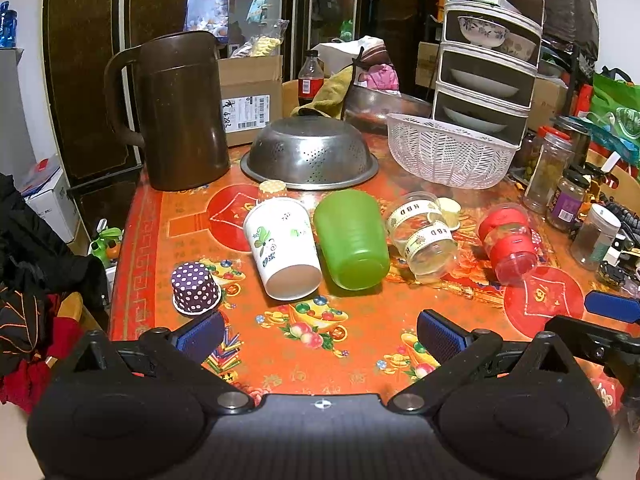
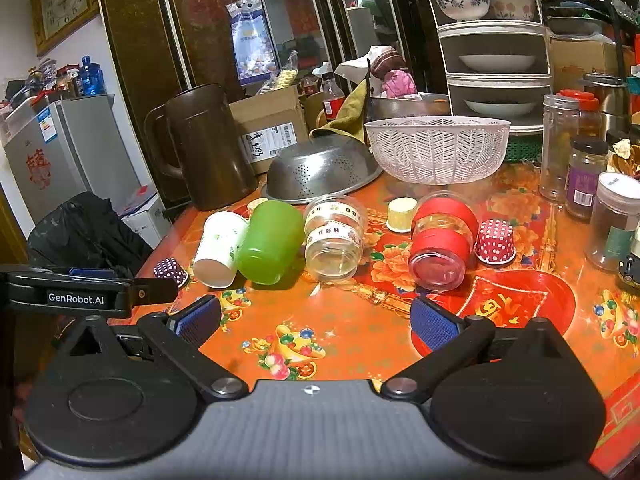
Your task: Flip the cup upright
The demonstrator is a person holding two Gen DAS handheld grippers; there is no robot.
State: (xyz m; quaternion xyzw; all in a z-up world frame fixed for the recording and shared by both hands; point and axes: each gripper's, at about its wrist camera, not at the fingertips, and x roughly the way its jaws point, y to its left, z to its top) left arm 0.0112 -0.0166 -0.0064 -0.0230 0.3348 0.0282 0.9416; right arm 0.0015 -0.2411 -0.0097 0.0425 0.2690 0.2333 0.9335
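Observation:
Several cups lie on their sides on the red patterned table (image 1: pixel 360 344): a white paper cup (image 1: pixel 282 246), a green plastic cup (image 1: pixel 352 238), a clear cup with HBD bands (image 1: pixel 422 234) and a clear cup with red bands (image 1: pixel 508 242). In the right wrist view the same row shows: white cup (image 2: pixel 220 250), green cup (image 2: pixel 272 242), HBD cup (image 2: pixel 334 236), red-banded cup (image 2: pixel 442 246). My left gripper (image 1: pixel 320 334) is open and empty in front of the white and green cups. My right gripper (image 2: pixel 316 322) is open and empty in front of the HBD cup.
Small paper cups stand upside down: purple dotted (image 1: pixel 195 289), red dotted (image 2: pixel 495 241), yellow (image 2: pixel 402 214). Behind the cups are a brown jug (image 1: pixel 180 112), an upturned steel colander (image 1: pixel 310 152), a white basket (image 1: pixel 448 152) and jars (image 1: pixel 552 168) at the right.

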